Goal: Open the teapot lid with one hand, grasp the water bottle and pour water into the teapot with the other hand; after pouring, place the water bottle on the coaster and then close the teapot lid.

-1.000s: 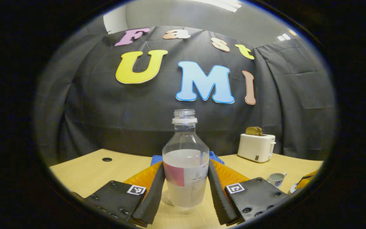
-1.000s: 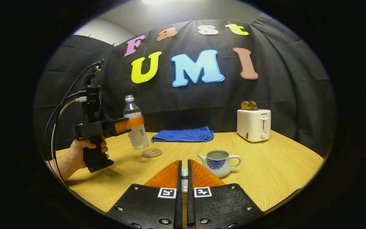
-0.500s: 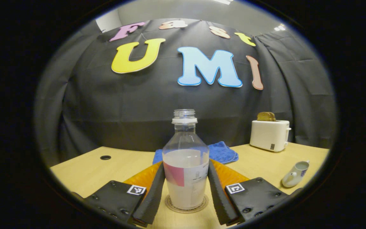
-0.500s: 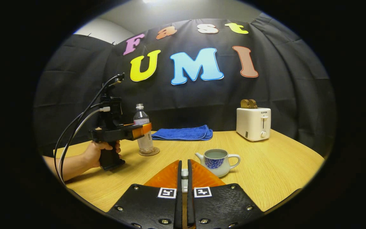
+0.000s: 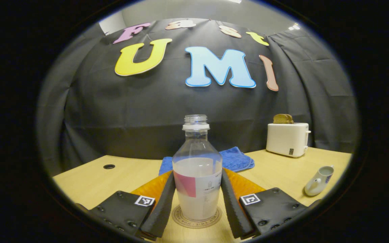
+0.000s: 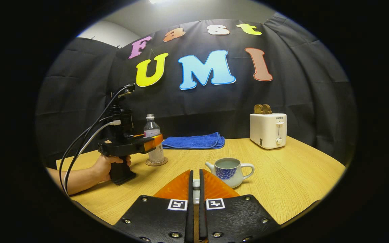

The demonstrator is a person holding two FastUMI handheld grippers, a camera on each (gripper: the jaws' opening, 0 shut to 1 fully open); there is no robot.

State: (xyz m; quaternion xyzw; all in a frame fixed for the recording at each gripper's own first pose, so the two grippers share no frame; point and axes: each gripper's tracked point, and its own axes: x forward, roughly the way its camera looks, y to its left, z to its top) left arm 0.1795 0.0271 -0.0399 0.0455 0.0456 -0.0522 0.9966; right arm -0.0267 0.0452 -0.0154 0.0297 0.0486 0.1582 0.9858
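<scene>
blue towel [image 6: 194, 142], white toaster [image 6: 268, 130]

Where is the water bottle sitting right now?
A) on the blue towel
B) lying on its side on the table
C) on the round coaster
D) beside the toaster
C: the water bottle stands upright on the coaster, between the fingers of the left hand-held gripper.

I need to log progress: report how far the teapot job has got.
Done: the white teapot with blue pattern stands open with liquid inside, and the clear plastic water bottle sits upright on the round brown coaster. In hand: the left gripper brackets the bottle; the right gripper pinches a small pale piece, probably the lid. Left: release the bottle, close the teapot.
</scene>
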